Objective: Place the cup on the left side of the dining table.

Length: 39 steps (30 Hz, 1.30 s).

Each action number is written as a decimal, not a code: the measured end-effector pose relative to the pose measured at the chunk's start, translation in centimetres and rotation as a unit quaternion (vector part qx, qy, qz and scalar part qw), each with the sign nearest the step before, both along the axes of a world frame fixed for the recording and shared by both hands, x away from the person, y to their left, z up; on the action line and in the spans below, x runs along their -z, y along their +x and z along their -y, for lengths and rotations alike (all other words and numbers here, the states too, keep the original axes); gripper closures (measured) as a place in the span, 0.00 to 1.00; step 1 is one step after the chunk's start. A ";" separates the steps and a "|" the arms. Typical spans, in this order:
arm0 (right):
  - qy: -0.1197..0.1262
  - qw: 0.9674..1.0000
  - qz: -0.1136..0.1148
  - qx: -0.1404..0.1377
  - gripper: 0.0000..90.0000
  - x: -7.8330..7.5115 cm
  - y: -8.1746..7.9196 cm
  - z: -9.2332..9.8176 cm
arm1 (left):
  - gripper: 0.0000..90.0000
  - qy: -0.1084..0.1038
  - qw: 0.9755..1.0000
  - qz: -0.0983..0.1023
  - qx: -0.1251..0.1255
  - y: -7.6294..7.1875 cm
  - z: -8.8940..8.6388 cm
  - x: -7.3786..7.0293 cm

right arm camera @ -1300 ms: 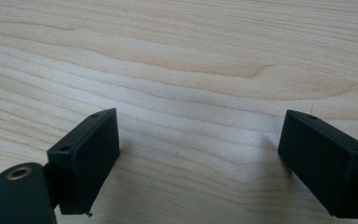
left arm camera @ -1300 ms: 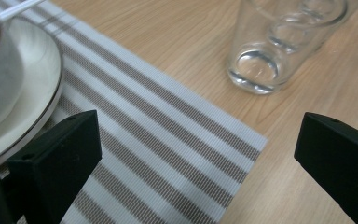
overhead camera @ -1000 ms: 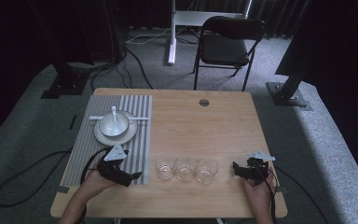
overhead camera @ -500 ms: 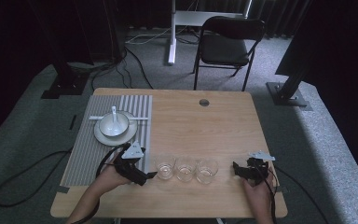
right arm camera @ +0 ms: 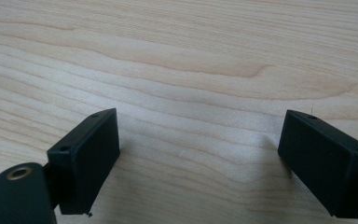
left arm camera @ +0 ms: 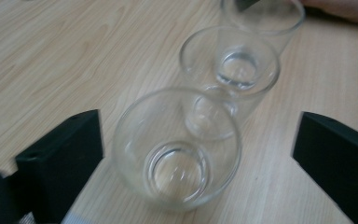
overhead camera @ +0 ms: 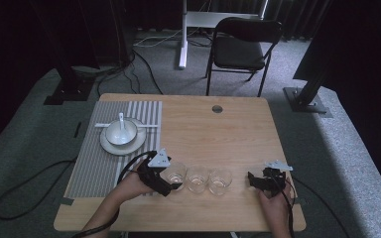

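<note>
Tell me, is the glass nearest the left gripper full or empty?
Empty. The glass stands upright and its clear bottom and the wooden table show straight through it.

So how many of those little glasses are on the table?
3, standing in a row near the table's front edge: the left glass sits between the left gripper's open fingers, the middle glass is beside it, and the right glass is nearest the right gripper.

high: above, forward-down | claw cams: close, tabletop [overhead camera: 228, 134] shared
</note>
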State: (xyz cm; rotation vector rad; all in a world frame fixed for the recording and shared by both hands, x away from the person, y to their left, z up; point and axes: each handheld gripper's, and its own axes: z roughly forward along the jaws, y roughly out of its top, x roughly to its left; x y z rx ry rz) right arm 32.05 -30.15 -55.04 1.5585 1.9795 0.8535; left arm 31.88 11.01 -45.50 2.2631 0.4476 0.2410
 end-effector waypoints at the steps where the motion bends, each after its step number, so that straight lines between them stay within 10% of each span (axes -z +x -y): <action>1: 0.000 1.000 0.000 0.000 0.13 0.0 0.0 0.0 | 0.04 0.001 1.000 0.000 0.003 0.1 0.2 0.0; 39: 0.000 1.000 0.000 0.000 0.13 0.0 0.0 0.0 | 0.04 0.053 0.993 -0.009 0.105 1.3 11.0 -0.2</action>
